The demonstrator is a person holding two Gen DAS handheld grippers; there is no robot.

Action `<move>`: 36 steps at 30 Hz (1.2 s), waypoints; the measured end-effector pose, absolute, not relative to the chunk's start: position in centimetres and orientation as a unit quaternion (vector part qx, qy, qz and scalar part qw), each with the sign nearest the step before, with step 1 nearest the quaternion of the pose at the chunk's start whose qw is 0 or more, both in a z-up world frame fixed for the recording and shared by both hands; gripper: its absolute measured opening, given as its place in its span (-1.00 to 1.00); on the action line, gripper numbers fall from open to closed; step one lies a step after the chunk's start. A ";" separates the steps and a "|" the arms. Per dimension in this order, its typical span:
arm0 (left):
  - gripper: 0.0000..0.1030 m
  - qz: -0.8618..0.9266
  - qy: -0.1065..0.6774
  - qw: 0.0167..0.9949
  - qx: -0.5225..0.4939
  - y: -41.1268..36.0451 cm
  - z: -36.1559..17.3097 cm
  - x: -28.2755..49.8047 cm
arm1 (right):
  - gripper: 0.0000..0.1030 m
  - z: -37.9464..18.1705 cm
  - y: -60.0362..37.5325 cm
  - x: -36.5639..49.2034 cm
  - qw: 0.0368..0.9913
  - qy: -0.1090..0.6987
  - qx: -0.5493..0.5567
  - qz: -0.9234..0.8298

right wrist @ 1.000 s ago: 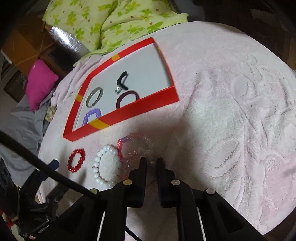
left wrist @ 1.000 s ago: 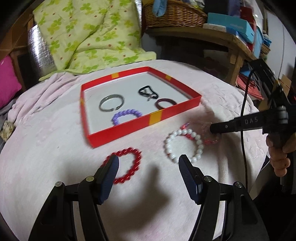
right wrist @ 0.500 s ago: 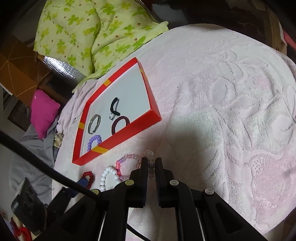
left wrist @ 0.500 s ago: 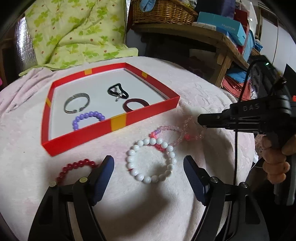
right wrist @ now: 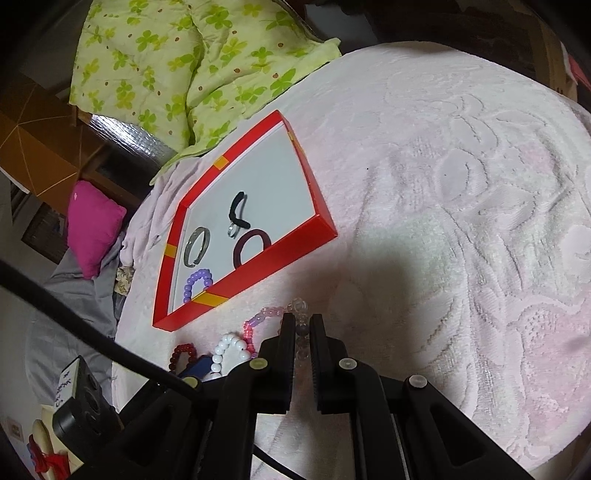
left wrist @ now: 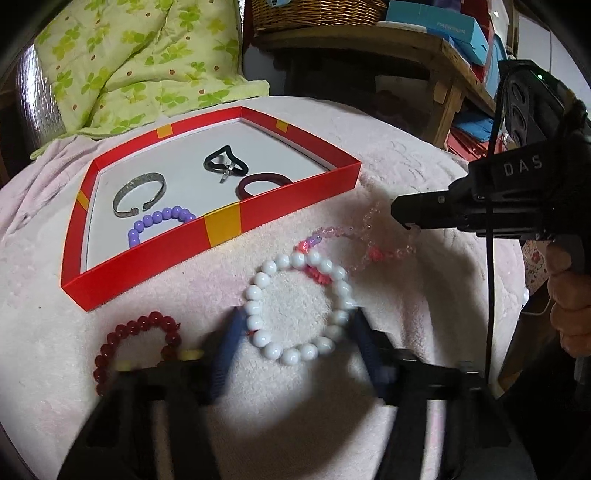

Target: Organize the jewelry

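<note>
A white bead bracelet lies on the pink towel, and my left gripper straddles it. Its blurred jaws are closing, with the pads right at the beads on both sides and the ring still round. My right gripper is shut on a clear pink bead bracelet, whose far end rests across the white one; the left wrist view shows this right gripper coming in from the right. A dark red bead bracelet lies to the left. The red tray holds a silver bangle, a purple bead bracelet, a maroon band and a black tie.
A green floral quilt lies behind the tray. Further back stand a wicker basket and a wooden shelf with blue boxes. A magenta cushion sits off the bed's left side. A person's hand grips the right handle.
My left gripper has moved right from the red bracelet to the white one, and its fingers have come inward around it. The right gripper stays shut on the pink bracelet and has rolled slightly.
</note>
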State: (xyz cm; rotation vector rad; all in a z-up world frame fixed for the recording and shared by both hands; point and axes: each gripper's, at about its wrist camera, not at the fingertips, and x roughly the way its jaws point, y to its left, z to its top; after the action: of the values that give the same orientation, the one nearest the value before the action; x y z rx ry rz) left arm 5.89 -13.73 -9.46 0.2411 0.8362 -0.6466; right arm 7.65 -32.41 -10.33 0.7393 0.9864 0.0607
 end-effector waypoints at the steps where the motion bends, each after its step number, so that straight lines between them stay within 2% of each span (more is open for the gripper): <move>1: -0.17 -0.308 0.398 0.857 0.113 -13.6 -9.4 6.0 | -0.84 -10.3 -32.4 7.6 0.816 0.462 0.347 0.029; 2: -0.34 -0.310 0.399 0.856 0.109 -13.4 -9.3 6.0 | -0.84 -10.4 -32.4 7.6 0.815 0.462 0.347 0.030; 4: -0.49 -0.311 0.400 0.855 0.109 -13.3 -9.3 5.9 | -0.84 -10.4 -32.3 7.6 0.815 0.463 0.347 0.028; 7: -0.54 -0.310 0.399 0.854 0.121 -13.2 -9.3 5.6 | -0.84 -10.5 -32.3 7.7 0.814 0.464 0.349 0.025; 22: -0.50 -0.284 0.406 0.858 0.139 -12.4 -9.2 4.7 | -0.72 -12.0 -31.9 8.3 0.796 0.496 0.346 0.016; 26: -0.48 -0.281 0.406 0.858 0.144 -12.5 -9.2 4.6 | -0.73 -11.9 -31.3 8.5 0.802 0.498 0.329 0.022; 29: -0.47 -0.278 0.406 0.858 0.149 -12.5 -9.2 4.4 | -0.82 -11.6 -30.8 8.6 0.810 0.497 0.310 0.018; 36: -0.44 -0.278 0.416 0.855 0.137 -12.3 -9.1 4.5 | -0.82 -10.8 -31.3 8.2 0.818 0.475 0.322 0.026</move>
State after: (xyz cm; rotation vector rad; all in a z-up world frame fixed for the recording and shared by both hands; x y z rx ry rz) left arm 4.54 -12.26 -9.14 0.2872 0.8745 -0.5841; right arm 8.20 -31.26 -10.80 0.6868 1.0118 0.0556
